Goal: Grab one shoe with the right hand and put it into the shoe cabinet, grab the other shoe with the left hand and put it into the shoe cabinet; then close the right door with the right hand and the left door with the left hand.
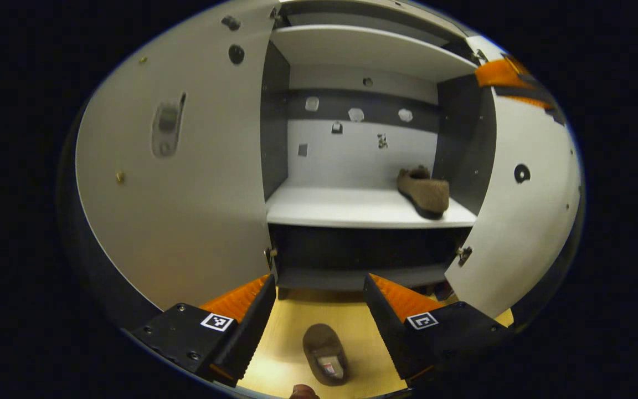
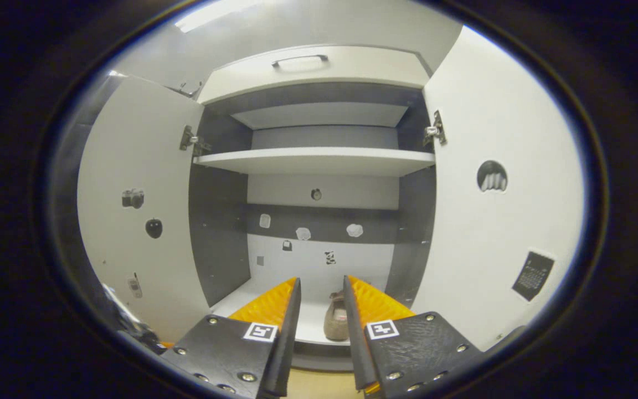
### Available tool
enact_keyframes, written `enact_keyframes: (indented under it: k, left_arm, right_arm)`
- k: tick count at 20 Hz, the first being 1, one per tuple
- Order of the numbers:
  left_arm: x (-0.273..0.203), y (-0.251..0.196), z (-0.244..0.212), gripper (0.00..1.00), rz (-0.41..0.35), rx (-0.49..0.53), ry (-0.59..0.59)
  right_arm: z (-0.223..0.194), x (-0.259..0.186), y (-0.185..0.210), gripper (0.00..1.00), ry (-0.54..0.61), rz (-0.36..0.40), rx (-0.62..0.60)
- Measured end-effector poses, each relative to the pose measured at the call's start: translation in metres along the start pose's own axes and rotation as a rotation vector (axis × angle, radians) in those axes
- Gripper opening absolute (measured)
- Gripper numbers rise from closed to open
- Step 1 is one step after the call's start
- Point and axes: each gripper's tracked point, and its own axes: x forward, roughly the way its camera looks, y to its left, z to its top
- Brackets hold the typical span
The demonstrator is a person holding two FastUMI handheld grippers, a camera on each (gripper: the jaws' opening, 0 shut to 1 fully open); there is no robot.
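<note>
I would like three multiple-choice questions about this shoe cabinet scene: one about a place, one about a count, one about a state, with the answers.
1. Where does the shoe not yet stored lie?
A. on the floor between the left gripper fingers
B. on the top shelf
C. on a door

2. How many shoes stand on the lower shelf?
A. none
B. one
C. two

3. How are the cabinet doors?
A. both shut
B. one shut
C. both open

Answers: 1 A, it lies on the wooden floor below the cabinet. 2 B, a single brown shoe at the right. 3 C, the left door and right door swing outward.
</note>
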Motion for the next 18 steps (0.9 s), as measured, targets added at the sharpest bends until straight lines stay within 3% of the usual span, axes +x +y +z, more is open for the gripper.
enact_keyframes:
  k: [4,9,14,18]
  left_arm:
    - [0.020,0.008,-0.087,0.99,-0.008,0.023,0.159]
    - [0.038,0.018,-0.164,0.99,-0.007,0.047,0.302]
    - [0.042,0.028,-0.193,0.99,-0.007,0.034,0.403]
    - [0.056,0.027,-0.204,0.99,0.004,-0.015,0.398]
  right_arm:
    - [0.019,-0.028,-0.013,0.44,-0.047,-0.030,-0.027]
    - [0.031,-0.052,-0.029,0.44,-0.065,-0.061,-0.026]
    - [0.036,-0.063,-0.044,0.44,-0.067,-0.098,-0.026]
    - [0.032,-0.066,-0.050,0.45,-0.051,-0.115,-0.037]
